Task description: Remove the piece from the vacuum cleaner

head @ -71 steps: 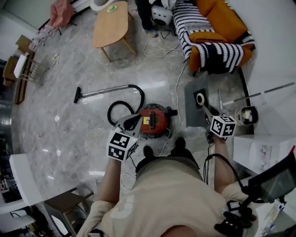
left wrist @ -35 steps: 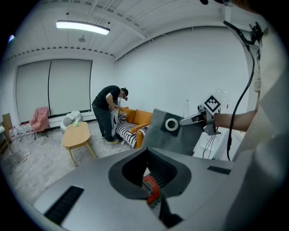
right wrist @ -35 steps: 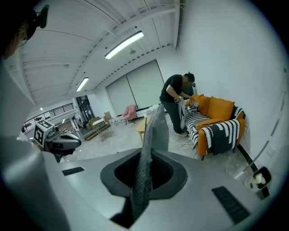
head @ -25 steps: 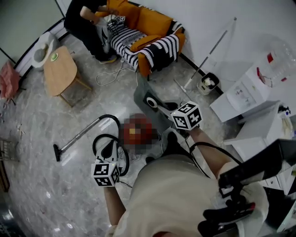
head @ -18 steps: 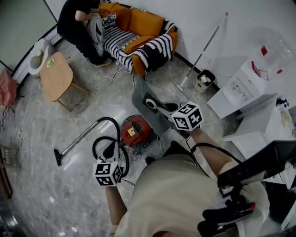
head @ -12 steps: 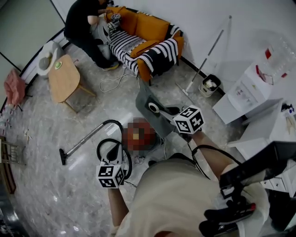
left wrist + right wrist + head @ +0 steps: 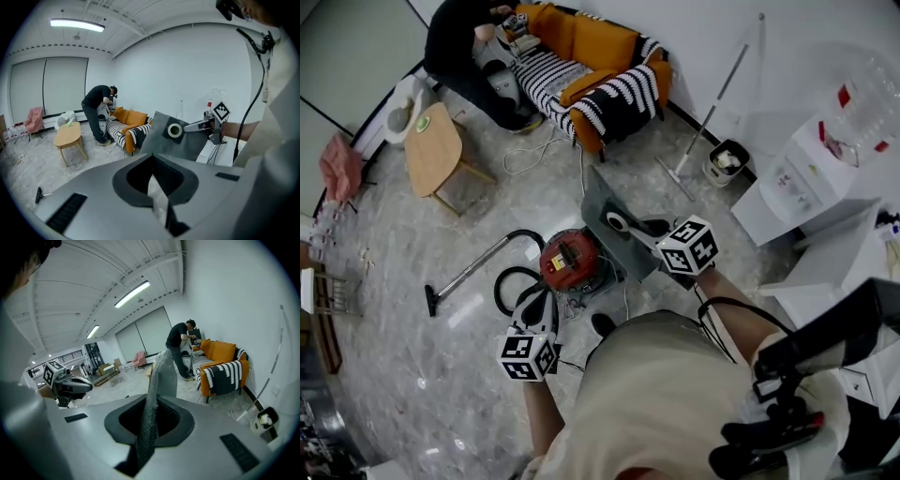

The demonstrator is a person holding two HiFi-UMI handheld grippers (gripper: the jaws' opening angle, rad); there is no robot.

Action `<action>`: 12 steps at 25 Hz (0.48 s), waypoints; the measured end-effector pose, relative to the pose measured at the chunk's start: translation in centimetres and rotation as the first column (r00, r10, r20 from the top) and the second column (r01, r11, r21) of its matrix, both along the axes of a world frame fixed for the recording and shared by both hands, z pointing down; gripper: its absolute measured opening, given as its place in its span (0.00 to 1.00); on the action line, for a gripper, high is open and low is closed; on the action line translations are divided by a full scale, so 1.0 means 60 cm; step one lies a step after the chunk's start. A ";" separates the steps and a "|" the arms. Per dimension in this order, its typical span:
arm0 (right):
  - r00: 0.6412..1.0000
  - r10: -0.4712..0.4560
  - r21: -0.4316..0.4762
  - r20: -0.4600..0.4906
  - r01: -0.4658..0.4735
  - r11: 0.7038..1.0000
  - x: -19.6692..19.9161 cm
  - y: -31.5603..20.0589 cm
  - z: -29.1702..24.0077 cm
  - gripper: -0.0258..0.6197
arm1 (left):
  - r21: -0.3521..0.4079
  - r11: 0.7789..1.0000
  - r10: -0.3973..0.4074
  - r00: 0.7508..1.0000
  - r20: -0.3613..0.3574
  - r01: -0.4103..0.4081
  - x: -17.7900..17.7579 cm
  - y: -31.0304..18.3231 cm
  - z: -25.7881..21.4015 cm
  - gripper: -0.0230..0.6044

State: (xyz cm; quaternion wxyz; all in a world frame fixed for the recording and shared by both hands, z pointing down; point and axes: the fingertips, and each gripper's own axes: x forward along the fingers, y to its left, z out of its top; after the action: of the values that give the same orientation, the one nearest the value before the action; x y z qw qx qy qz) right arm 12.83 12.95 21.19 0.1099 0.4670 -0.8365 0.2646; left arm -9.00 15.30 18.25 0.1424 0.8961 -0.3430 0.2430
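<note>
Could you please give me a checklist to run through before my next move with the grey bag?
1. Right tool shut on the grey bag: ok.
2. Bag held in the air, off the red vacuum cleaner: ok.
3. Left tool empty: ok.
4. Floor cable clear of the shoe: cannot tell.
5. Person by the sofa well away from the bag: ok.

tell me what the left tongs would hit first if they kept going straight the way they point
Likely the red vacuum cleaner or its black hose: the left tongs aim down toward them; depth is unclear.
</note>
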 end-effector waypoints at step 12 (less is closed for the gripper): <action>0.988 -0.152 -0.047 0.005 0.152 0.987 0.060 0.066 0.077 0.08 | -0.068 0.990 -0.120 0.988 0.098 0.127 0.066 0.125 0.022 0.03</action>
State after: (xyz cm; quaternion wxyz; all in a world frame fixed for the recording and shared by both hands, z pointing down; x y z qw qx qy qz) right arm 16.45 16.90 25.80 0.1401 0.3991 -0.8632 0.2756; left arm -5.06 22.78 19.59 0.1741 0.8548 -0.3950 0.2881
